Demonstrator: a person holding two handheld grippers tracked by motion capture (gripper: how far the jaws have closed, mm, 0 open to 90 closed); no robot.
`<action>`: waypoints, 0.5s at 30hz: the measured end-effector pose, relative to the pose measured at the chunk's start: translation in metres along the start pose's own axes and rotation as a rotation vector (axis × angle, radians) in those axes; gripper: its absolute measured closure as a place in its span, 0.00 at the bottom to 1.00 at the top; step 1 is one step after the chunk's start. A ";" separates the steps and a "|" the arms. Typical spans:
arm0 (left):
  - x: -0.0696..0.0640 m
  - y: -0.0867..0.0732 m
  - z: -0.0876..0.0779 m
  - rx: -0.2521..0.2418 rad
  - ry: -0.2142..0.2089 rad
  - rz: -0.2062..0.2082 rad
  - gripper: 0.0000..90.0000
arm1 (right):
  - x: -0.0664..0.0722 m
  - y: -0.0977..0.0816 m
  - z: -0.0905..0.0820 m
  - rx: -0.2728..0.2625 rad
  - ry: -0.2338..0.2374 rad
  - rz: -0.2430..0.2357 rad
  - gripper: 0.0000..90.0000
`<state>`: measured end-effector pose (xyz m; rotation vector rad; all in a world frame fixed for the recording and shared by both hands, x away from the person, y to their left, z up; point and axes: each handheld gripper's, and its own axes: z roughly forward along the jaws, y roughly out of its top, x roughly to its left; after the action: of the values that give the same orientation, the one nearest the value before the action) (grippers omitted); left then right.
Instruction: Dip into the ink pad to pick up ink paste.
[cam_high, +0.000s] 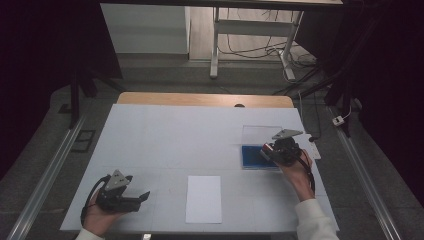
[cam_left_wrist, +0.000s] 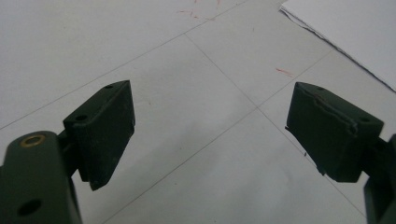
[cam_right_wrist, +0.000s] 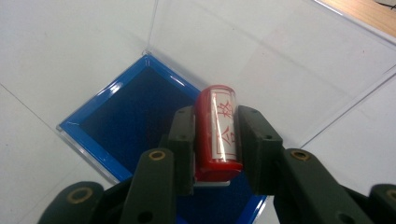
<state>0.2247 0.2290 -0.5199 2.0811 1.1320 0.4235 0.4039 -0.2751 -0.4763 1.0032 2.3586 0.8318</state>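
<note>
small red stamp (cam_right_wrist: 217, 135), cylindrical, with a pale label of red characters, clamped between the fingers (cam_right_wrist: 184, 140) of the right gripper (cam_high: 283, 148) and held over the blue ink pad (cam_right_wrist: 126, 116) at the right side of the worktop (cam_high: 165, 135). likely light and rigid, hard smooth plastic, so prone to slipping or rolling in the grip if squeezed off centre; best taken as here, across the round body near its middle, pads flat on opposite sides, printing face left free at the low end. firm but modest squeeze probably enough; nothing fragile apparent, though a tilt would give an uneven imprint.

ink pad sitting in a clear case with its transparent lid (cam_high: 261, 134) swung open and standing behind it; that lid close to the stamp and easy to knock on a lift away. pad surface wet-looking and dark, likely to smear whatever touches it.

white sheet of paper (cam_high: 204, 198) lying flat near the front middle of the worktop, well apart from the pad, nothing between the two. thin and light, likely to shift under a stamp unless pressed straight down.

left gripper (cam_high: 120, 192) resting at the front left, fingers (cam_left_wrist: 105, 126) spread wide with nothing between them, paper corner (cam_left_wrist: 345, 32) just ahead of it.
</note>
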 end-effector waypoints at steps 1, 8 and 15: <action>0.000 0.000 0.000 0.000 0.000 -0.001 0.17 | 0.000 0.000 0.000 0.000 0.000 -0.001 0.75; 0.000 0.000 -0.001 -0.002 -0.001 -0.001 0.17 | -0.001 0.000 0.000 0.000 0.003 0.004 0.76; 0.000 0.000 -0.001 -0.001 0.001 -0.001 0.17 | -0.001 0.000 0.001 0.001 0.003 0.008 0.76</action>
<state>0.2245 0.2295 -0.5197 2.0793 1.1329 0.4246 0.4049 -0.2758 -0.4766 1.0125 2.3591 0.8359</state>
